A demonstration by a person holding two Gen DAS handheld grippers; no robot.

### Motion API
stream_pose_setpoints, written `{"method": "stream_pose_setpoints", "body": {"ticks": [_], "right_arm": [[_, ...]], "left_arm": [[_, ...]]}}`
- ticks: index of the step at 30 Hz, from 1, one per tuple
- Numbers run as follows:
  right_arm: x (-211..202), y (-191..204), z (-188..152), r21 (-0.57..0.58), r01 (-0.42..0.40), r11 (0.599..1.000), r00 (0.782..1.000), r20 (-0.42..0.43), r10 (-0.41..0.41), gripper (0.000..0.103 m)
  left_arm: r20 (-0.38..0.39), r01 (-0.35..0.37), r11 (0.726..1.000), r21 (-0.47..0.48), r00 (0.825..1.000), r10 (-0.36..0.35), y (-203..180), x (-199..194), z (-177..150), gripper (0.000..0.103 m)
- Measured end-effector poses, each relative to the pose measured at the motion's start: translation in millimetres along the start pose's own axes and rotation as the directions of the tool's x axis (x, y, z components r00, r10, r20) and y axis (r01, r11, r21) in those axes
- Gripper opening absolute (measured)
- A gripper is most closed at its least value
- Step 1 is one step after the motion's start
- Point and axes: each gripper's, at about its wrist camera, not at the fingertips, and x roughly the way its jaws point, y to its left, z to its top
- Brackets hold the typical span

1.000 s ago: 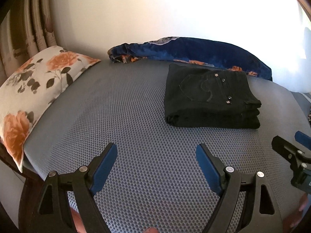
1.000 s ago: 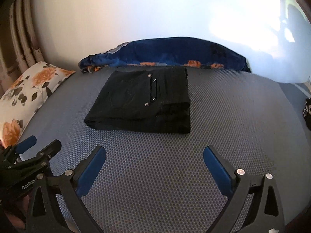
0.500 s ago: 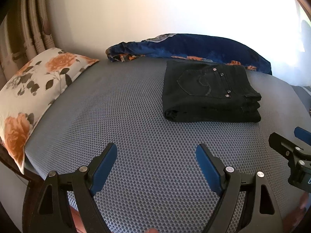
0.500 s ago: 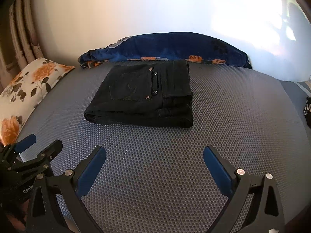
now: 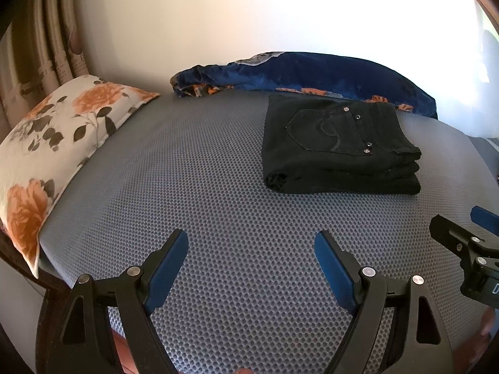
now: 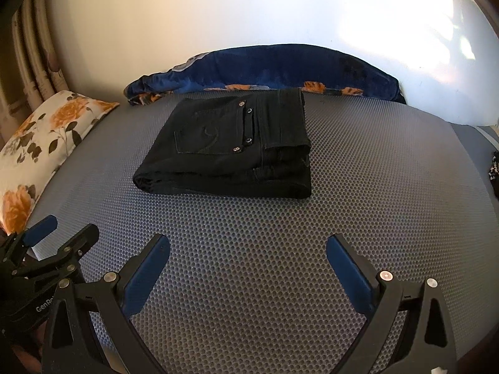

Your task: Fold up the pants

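Black pants (image 5: 336, 146) lie folded into a compact stack on the grey mesh bed surface (image 5: 202, 193), back pocket up; they also show in the right wrist view (image 6: 230, 152). My left gripper (image 5: 251, 243) is open and empty, hovering near the bed's front edge, well short of the pants. My right gripper (image 6: 248, 246) is open and empty, also in front of the pants. The right gripper shows at the right edge of the left wrist view (image 5: 467, 243); the left gripper shows at the lower left of the right wrist view (image 6: 59, 237).
A floral white and orange pillow (image 5: 53, 143) lies at the left edge of the bed. A dark blue floral blanket (image 5: 312, 74) is bunched along the wall behind the pants. A dark object (image 6: 493, 168) sits at the far right.
Both grippers have drawn back a little and tilted, so the pants sit slightly lower in view. The pants have not moved. Both grippers stay open.
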Motion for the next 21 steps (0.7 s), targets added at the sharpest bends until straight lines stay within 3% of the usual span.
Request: {"method": "stream_pose_setpoints", "body": {"ticks": [21], "right_arm": [[5.1, 2.9, 0.1, -0.007, 0.006, 1.0, 1.0, -0.022, -0.006, 0.1]], "left_arm": [[-0.005, -0.006, 1.0, 0.013, 1.0, 0.006, -1.7, 4.2, -1.7, 0.083]]}}
